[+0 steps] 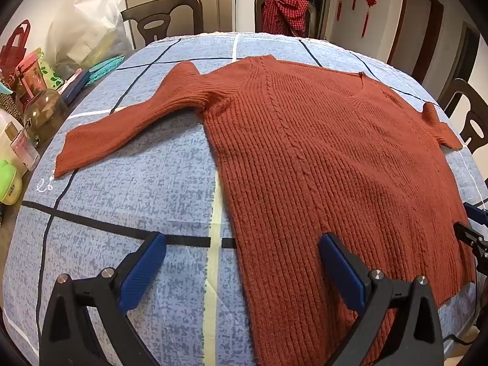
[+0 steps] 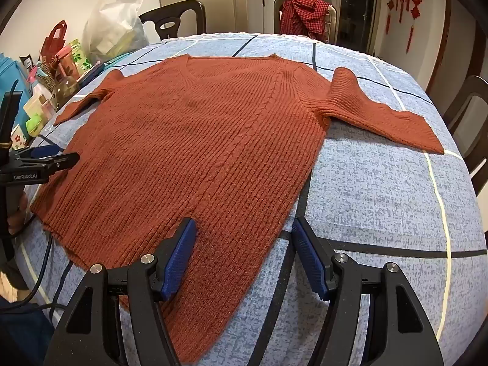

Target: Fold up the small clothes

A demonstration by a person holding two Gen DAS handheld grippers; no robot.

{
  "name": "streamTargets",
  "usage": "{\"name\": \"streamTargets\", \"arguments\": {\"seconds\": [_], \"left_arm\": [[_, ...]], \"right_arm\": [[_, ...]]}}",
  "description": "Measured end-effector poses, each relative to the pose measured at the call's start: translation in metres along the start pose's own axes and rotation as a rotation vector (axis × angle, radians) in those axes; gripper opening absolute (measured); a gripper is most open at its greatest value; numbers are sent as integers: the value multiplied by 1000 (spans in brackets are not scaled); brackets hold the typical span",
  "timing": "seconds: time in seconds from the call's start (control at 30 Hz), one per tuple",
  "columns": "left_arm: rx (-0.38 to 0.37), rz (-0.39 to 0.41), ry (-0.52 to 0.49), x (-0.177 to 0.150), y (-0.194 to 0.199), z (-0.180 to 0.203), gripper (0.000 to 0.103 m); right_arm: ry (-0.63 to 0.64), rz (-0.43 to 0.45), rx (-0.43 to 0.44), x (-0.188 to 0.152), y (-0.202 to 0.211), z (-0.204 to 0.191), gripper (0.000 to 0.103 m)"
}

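Observation:
A rust-red ribbed knit sweater (image 1: 320,152) lies flat, front up, on the blue checked tablecloth (image 1: 137,183), both sleeves spread out; it also shows in the right wrist view (image 2: 198,152). My left gripper (image 1: 241,241) is open above the sweater's left hem corner, one finger over the cloth, one over the knit. My right gripper (image 2: 244,228) is open above the sweater's right hem edge, holding nothing. The right gripper's tips (image 1: 469,228) show at the left view's right edge; the left gripper (image 2: 55,158) shows at the right view's left edge.
Jars, bottles, boxes and bags (image 1: 36,100) crowd the table's left side, with a white plastic bag (image 1: 88,27) behind. Dark chairs (image 1: 170,15) stand around the table; one holds a red checked garment (image 1: 283,12). Another chair (image 2: 469,116) is at the right.

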State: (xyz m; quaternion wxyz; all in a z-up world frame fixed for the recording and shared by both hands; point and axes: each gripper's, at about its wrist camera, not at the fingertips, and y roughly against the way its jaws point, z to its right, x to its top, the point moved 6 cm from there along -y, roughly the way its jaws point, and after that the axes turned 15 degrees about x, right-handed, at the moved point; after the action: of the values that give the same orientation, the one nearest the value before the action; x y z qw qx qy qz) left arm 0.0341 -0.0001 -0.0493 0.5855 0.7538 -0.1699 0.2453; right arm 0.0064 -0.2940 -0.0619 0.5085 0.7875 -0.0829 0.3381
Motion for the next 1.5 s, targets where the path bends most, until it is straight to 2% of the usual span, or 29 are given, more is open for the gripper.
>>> {"name": "streamTargets", "arguments": {"seconds": [1.5], "left_arm": [[6, 28, 3, 2, 6, -1, 103]], "right_arm": [[3, 12, 2, 0, 1, 2, 66]]}}
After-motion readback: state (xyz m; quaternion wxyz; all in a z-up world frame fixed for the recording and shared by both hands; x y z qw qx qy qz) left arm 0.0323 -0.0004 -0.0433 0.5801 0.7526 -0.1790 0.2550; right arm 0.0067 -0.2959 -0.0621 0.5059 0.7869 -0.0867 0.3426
